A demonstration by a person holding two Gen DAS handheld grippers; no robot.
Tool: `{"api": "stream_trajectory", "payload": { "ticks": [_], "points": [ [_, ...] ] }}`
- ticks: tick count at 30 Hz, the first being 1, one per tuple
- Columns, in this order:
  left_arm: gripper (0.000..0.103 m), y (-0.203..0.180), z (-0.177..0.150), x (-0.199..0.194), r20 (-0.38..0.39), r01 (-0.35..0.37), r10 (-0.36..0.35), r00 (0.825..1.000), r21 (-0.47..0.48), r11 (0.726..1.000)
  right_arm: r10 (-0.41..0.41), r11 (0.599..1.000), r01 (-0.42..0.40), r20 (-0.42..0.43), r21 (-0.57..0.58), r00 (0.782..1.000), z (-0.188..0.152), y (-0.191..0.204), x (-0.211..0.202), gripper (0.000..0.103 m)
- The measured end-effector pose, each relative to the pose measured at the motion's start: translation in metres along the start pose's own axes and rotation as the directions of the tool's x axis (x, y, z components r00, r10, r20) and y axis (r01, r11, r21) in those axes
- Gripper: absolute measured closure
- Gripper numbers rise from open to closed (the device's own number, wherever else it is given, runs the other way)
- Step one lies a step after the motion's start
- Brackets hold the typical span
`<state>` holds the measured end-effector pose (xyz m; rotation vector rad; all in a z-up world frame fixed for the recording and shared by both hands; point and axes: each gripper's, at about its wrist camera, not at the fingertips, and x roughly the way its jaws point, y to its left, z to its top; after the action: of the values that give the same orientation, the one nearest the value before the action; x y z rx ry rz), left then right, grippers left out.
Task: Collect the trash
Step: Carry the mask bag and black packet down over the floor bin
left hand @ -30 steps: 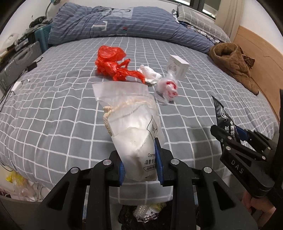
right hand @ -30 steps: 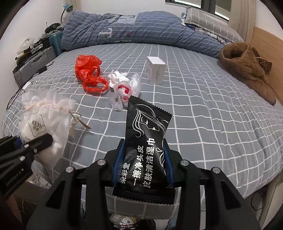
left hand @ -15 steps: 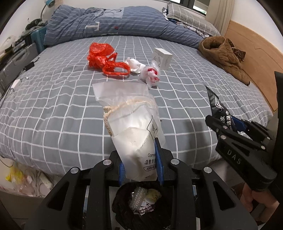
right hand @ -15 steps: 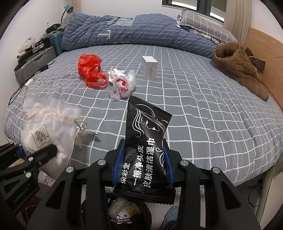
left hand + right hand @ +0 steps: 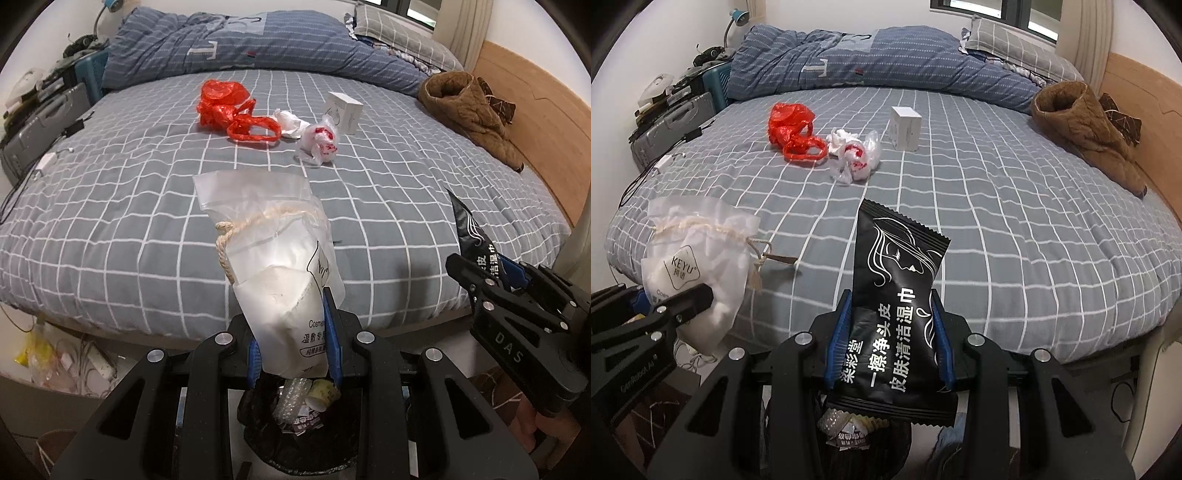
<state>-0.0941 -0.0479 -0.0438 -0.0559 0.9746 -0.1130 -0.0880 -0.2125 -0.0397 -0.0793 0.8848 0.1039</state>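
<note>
Since the earlier frames both grippers are seen drawn back from the bed (image 5: 110, 229): the bed edge now sits higher in each view, and a black-lined trash bin (image 5: 295, 435), only partly shown before, is exposed at bottom centre beneath the fingers. The grips are unchanged.

Left gripper (image 5: 293, 332): clenched on a translucent white pouch (image 5: 280, 280) with a cream drawstring; the blue pads press its lower sides. The pouch stands upright at frame centre, its bottom just above the bin mouth.

Right gripper (image 5: 890, 336): clenched on a black wipe packet (image 5: 894, 295) printed with white characters and a line-drawn face. The packet is held upright at lower centre, its bottom edge over the bin, where crumpled wrappers are visible.

Remaining on the bed, upper centre of both views: a red plastic bag (image 5: 232, 107), a crumpled white tissue (image 5: 290, 122) touching its right side, a clear bag with red print (image 5: 319, 142) just beside that, and a small white box (image 5: 343, 110) behind. A brown garment (image 5: 469, 110) lies at upper right, well apart.
</note>
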Motion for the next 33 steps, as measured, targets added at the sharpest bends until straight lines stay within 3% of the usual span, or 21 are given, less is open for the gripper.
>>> {"api": "stream_trajectory", "payload": {
  "ticks": [19, 33],
  "points": [
    [0.076, 0.0, -0.034, -0.043, -0.011, -0.028, 0.028, 1.0, -0.001, 1.0, 0.009, 0.998, -0.01, -0.025, -0.054, 1.0, -0.036, 0.025, -0.05, 0.065],
    [0.077, 0.017, -0.073, -0.043, -0.066, -0.053, 0.051, 0.997, -0.029, 0.998, -0.005, 0.998, -0.002, -0.115, -0.06, 0.993, -0.079, 0.026, -0.046, 0.065]
  ]
}}
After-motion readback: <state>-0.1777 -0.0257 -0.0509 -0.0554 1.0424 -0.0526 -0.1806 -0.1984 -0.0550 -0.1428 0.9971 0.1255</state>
